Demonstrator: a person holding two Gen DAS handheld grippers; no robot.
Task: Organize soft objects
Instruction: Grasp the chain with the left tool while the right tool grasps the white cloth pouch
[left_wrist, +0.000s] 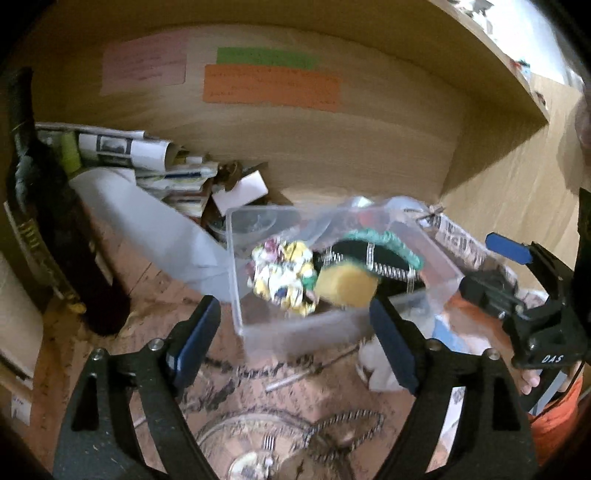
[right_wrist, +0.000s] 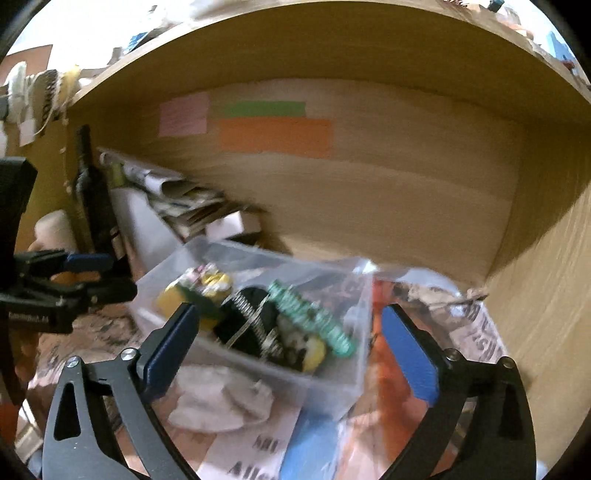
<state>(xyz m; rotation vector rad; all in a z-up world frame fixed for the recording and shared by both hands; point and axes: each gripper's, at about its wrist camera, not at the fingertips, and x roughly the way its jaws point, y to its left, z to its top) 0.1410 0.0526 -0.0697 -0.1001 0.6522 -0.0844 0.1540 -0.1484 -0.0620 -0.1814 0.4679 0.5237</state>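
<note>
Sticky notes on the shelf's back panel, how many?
3. Pink note at left, green strip to its right, orange note directly under the green one. All on the wooden back panel; clutter lower left could hide more.

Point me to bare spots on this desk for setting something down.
Freest: the patterned mat between the dark bottle and the clear bin. Crowded: paper stack at back left, newspapers right of the bin, crumpled white cloth in front.
</note>
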